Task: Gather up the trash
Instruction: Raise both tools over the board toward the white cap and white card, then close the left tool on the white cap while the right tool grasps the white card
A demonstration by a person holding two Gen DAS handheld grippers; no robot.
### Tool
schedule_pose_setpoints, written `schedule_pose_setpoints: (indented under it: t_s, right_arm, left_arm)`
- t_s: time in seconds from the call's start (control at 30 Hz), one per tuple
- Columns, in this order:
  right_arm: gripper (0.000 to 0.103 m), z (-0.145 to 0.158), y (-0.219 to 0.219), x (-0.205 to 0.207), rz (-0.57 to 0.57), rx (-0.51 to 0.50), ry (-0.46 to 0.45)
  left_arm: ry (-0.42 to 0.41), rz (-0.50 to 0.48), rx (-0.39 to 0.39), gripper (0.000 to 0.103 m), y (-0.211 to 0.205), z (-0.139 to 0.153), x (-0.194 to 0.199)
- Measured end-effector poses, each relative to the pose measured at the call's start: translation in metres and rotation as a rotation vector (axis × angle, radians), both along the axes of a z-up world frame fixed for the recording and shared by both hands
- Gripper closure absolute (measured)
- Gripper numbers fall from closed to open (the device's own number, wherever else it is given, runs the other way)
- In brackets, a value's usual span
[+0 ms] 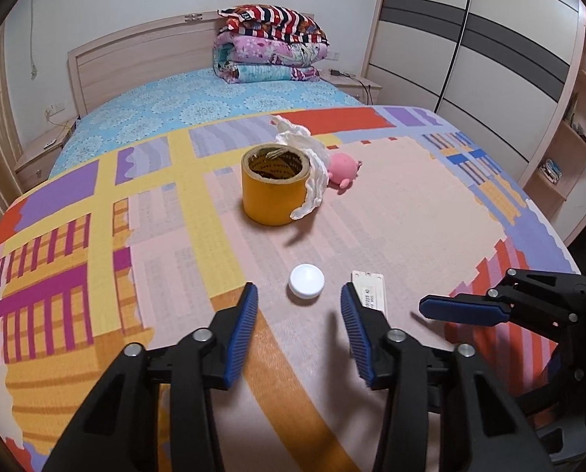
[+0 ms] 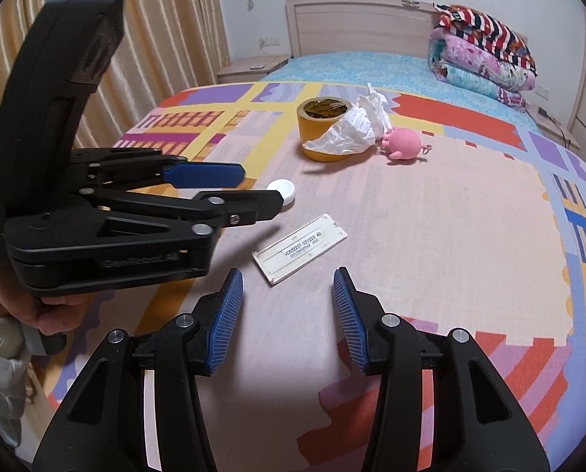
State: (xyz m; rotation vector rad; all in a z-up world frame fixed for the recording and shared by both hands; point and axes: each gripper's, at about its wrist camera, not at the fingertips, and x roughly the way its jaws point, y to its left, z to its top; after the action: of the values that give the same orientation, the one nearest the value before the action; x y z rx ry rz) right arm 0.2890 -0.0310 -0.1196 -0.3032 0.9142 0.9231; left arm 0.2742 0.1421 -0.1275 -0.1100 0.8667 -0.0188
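Bedroom, patterned bed cover (image 1: pixel 410 212); left tool (image 1: pixel 298 314) open, empty, white cap (image 1: pixel 306 280) just ahead between its tips; right tool (image 2: pixel 289 295) open, label strip (image 2: pixel 300 248) ahead, long axis diagonal.

I see a white cap (image 1: pixel 306 281), yellow tape roll (image 1: pixel 271 188), pink toy (image 1: pixel 344 169), white crumpled tissue (image 1: pixel 312 165), multicoloured blocky bedspread (image 1: pixel 96 236).

Bed (image 1: pixel 143 106) with blue sheet; colourful patchwork mat (image 1: pixel 410 216) over its near end. On mat: yellow tape roll (image 1: pixel 271 192) centre, crumpled white tissue (image 1: pixel 312 181) touching it at 3 o'clock, pink toy (image 1: pixel 344 167) beyond. White cap (image 1: pixel 306 281) at 6 o'clock, white label plate (image 2: pixel 300 247) beside it at 3; folded quilts (image 1: pixel 271 45) at 12.
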Motion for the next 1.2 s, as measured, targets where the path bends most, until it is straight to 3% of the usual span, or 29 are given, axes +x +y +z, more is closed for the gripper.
schedule_pose_setpoints:
  t_s: [0.3,0.37,0.73,0.93,1.2]
  right_arm:
    - [0.055,-0.001,0.009,0.001,-0.003,-0.013,-0.027]
    - [0.055,-0.003,0.012,0.0,-0.005,-0.021,-0.034]
    - [0.056,-0.005,0.03,-0.005,-0.03,-0.092,-0.103]
    - [0.074,-0.004,0.023,-0.001,-0.064,-0.088,-0.098]
    - [0.079,-0.003,0.014,-0.003,-0.074,-0.082,-0.076]
  left_arm:
    - [0.02,-0.006,0.003,0.073,0.004,-0.007,0.014]
    - [0.019,-0.01,0.01,0.083,0.003,-0.007,0.016]
    - [0.0,0.047,-0.016,0.083,0.015,-0.004,0.008]
    - [-0.017,0.059,0.005,0.083,0.017,0.008,-0.008]
    - [-0.053,0.043,0.018,0.083,0.004,0.026,-0.03]
